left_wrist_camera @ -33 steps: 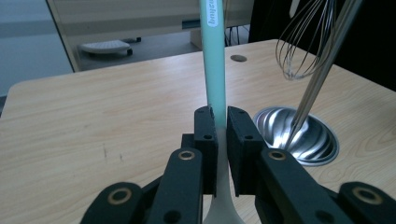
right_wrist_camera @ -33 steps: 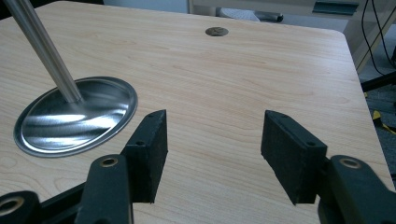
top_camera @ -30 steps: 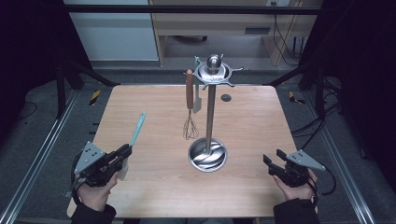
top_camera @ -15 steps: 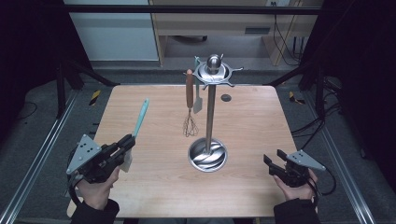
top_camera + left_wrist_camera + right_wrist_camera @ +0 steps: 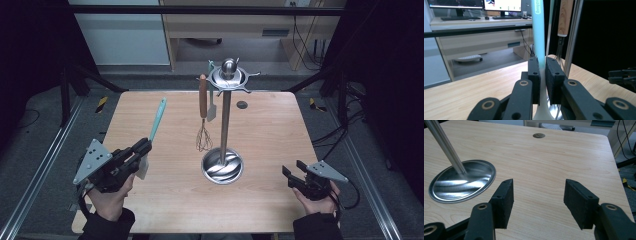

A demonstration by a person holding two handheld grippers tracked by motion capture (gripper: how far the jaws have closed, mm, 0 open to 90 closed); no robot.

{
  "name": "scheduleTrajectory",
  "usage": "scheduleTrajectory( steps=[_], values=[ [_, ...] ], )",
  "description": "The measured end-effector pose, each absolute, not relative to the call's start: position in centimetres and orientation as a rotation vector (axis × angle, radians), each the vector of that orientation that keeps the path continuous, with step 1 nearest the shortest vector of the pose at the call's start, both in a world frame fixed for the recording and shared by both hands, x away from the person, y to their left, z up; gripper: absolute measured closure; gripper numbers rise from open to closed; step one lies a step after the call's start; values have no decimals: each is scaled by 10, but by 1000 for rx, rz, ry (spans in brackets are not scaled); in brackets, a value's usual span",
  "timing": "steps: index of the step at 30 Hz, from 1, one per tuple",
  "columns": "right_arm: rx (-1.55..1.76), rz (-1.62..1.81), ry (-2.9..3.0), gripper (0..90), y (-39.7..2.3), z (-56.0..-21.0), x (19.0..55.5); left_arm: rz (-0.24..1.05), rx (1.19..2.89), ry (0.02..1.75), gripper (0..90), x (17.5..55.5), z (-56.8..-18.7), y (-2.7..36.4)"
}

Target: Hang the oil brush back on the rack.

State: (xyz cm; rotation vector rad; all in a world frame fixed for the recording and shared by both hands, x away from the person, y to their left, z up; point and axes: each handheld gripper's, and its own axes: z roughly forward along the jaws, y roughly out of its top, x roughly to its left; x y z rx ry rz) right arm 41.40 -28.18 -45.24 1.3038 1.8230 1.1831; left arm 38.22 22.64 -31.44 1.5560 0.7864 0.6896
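Observation:
My left gripper (image 5: 137, 152) is shut on a teal-handled spatula (image 5: 156, 121), whose handle points up and away while its pale blade (image 5: 143, 168) hangs just below the jaws. In the left gripper view the jaws (image 5: 542, 75) clamp the teal handle (image 5: 538, 37). A steel utensil stand (image 5: 224, 122) rises from a round base (image 5: 222, 166) at the table's middle. A wooden-handled whisk (image 5: 202, 107) and a small pale spatula (image 5: 212, 109) hang from its top. My right gripper (image 5: 293, 178) rests open near the front right edge, with nothing between its jaws (image 5: 537, 200).
The stand's base (image 5: 461, 182) and pole (image 5: 445, 145) lie left of my right gripper. A round cable hole (image 5: 242, 105) sits in the wooden table (image 5: 280, 135) behind the stand. Desks and monitors stand beyond the table's far edge.
My left gripper has lifted the teal spatula off the table and carried it a little to the right, its handle tilting more upright. The right gripper has stayed put.

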Motion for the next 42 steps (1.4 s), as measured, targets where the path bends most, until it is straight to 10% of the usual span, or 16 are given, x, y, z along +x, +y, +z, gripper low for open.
scheduleTrajectory(
  steps=[42],
  values=[
    [1300, 1175, 1828, 417, -281, -452, 414, 639, 1517, 624, 824, 371, -281, 161]
  ],
)
